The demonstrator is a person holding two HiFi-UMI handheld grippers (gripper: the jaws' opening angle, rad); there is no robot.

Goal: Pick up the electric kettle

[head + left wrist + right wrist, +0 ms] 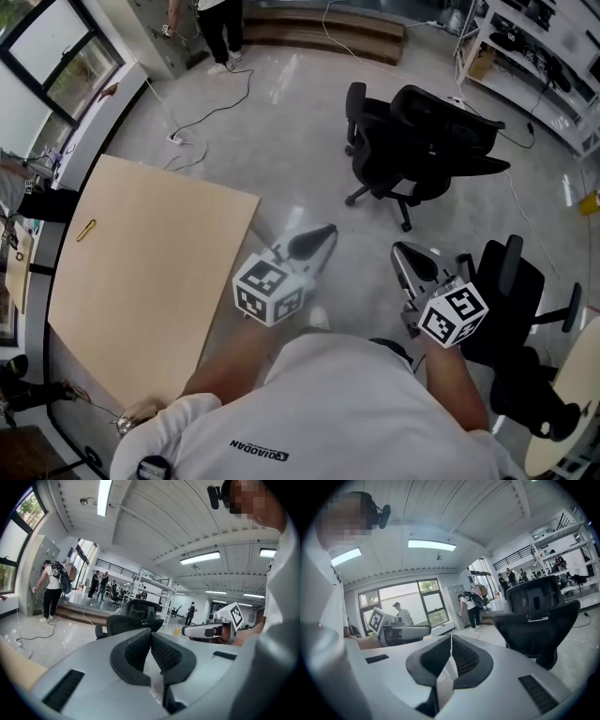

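No electric kettle shows in any view. My left gripper (pixel 317 236) is held at chest height over the grey floor; its jaws meet at the tips with nothing between them (pixel 150 633). My right gripper (pixel 403 253) hangs beside it, a short way to the right, also shut and empty (pixel 451 637). Both point forward and slightly down. Each one appears in the other's view: the right gripper (pixel 206 631) with its marker cube, and the left gripper (pixel 401 632).
A beige wooden table (pixel 141 272) stands at the left with a small yellow object (pixel 85 230) on it. One black office chair (pixel 422 150) is ahead, another (pixel 516 309) at the right. A white cable (pixel 206 112) trails over the floor. A person (pixel 220 33) stands far back.
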